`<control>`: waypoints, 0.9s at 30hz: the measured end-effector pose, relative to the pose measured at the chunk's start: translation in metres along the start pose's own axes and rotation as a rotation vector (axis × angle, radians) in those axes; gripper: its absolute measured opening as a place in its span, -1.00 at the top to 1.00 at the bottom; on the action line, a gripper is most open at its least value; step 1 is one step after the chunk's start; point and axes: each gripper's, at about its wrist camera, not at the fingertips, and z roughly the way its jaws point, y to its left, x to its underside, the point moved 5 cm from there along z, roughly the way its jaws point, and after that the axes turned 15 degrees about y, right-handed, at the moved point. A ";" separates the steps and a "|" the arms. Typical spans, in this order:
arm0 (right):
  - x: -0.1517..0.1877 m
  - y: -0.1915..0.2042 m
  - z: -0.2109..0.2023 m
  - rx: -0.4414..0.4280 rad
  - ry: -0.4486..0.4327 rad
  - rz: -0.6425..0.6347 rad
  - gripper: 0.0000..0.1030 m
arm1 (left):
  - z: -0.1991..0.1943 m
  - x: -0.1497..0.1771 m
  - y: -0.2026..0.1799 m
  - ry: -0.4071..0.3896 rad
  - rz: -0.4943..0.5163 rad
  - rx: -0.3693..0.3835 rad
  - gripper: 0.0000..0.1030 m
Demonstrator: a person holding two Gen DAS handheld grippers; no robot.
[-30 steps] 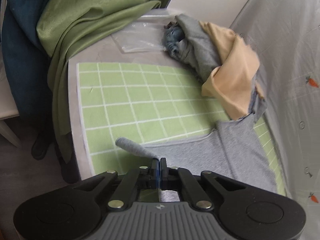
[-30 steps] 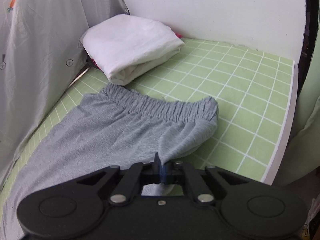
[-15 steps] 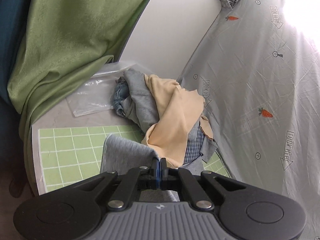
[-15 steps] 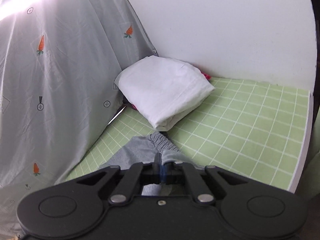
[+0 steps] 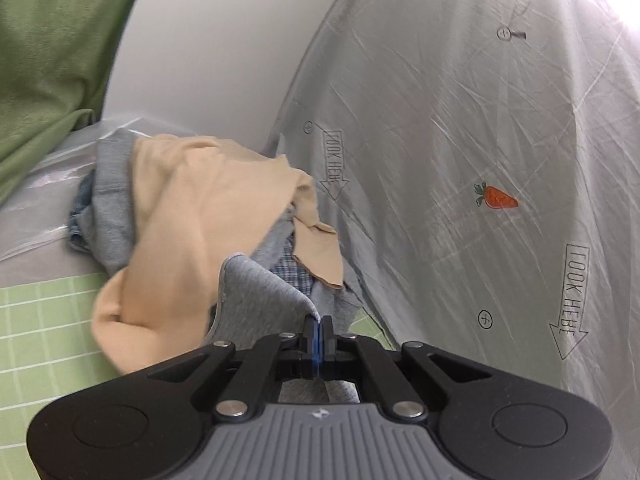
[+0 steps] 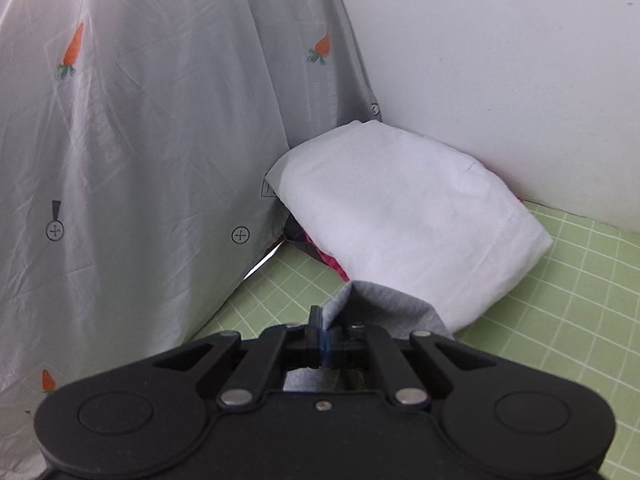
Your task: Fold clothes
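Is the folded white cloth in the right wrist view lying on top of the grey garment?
No, the folded white cloth rests on the green grid mat, behind the grey garment pinched in the right gripper.

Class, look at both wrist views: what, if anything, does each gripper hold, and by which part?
Both hold the grey garment. The left gripper pinches a fabric edge; the right gripper pinches another edge. Which parts of the garment cannot be told.

A home: laundry pile (image 5: 192, 216) beside a carrot-print sheet (image 5: 460, 160)
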 end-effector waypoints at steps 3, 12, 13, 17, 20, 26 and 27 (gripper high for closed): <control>-0.011 0.034 0.080 0.084 0.078 -0.076 0.70 | 0.084 -0.006 -0.038 0.038 0.046 -0.042 0.72; 0.053 0.058 0.104 0.191 0.146 -0.171 -0.50 | 0.128 0.080 -0.010 0.272 0.306 -0.272 -0.25; 0.065 0.055 0.094 0.207 0.151 -0.176 -0.50 | 0.118 0.090 0.002 0.280 0.328 -0.307 -0.25; 0.106 0.038 0.060 0.262 0.176 -0.130 -0.65 | 0.085 0.111 0.059 0.322 0.284 -0.388 -0.43; 0.131 0.021 0.047 0.258 0.208 -0.027 -0.68 | 0.077 0.115 0.082 0.334 0.193 -0.383 -0.43; 0.157 0.012 0.062 0.177 0.319 0.100 -0.69 | 0.080 0.117 0.090 0.326 0.100 -0.344 -0.43; 0.159 0.015 0.066 0.170 0.332 0.099 -0.69 | 0.082 0.117 0.088 0.317 0.103 -0.350 -0.41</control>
